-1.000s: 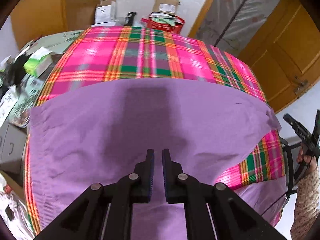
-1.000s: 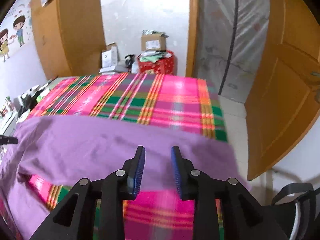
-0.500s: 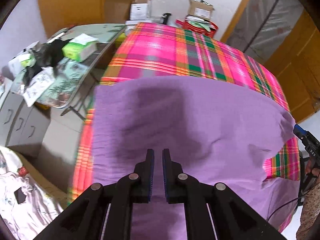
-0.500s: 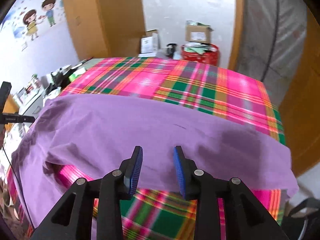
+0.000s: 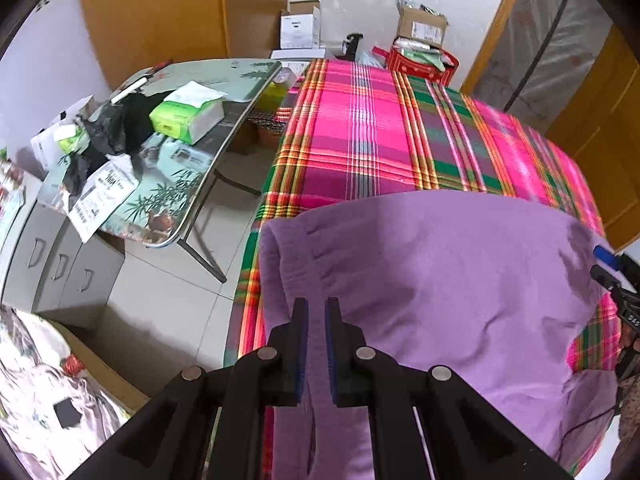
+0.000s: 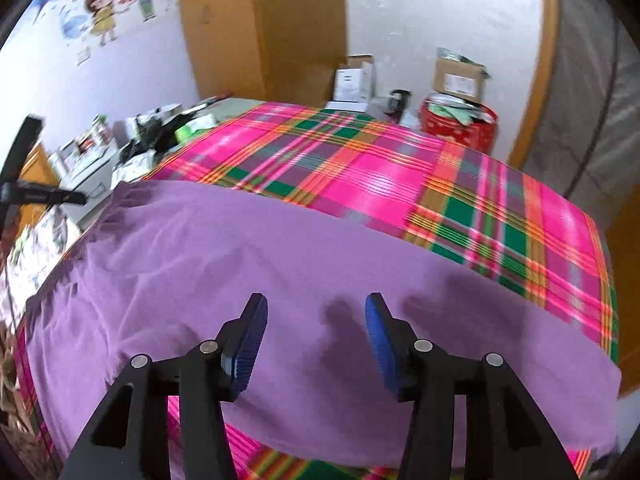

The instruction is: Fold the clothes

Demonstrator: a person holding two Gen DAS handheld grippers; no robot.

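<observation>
A purple garment (image 5: 440, 272) lies spread across the near part of a table covered in pink-green plaid cloth (image 5: 360, 132). Its gathered left edge (image 5: 276, 248) sits at the table's left side. My left gripper (image 5: 316, 320) hovers just over that edge, jaws nearly together with a thin slit and nothing clearly held. From the right wrist, the same garment (image 6: 280, 272) stretches left to right, its lower edge folded up to show plaid underneath. My right gripper (image 6: 316, 316) is open above the garment's middle, casting a shadow on it.
A folding side table (image 5: 224, 128) with a green tissue pack (image 5: 188, 114) and clutter stands left of the plaid table. Grey drawers (image 5: 52, 256) sit below it. A red basket (image 5: 424, 60) and cardboard boxes (image 5: 420, 26) stand behind, and a wooden door (image 5: 600, 120) is on the right.
The left gripper has swung left, from over the garment's middle to its left edge. The right gripper has moved left over the garment and its jaws have spread wider.
</observation>
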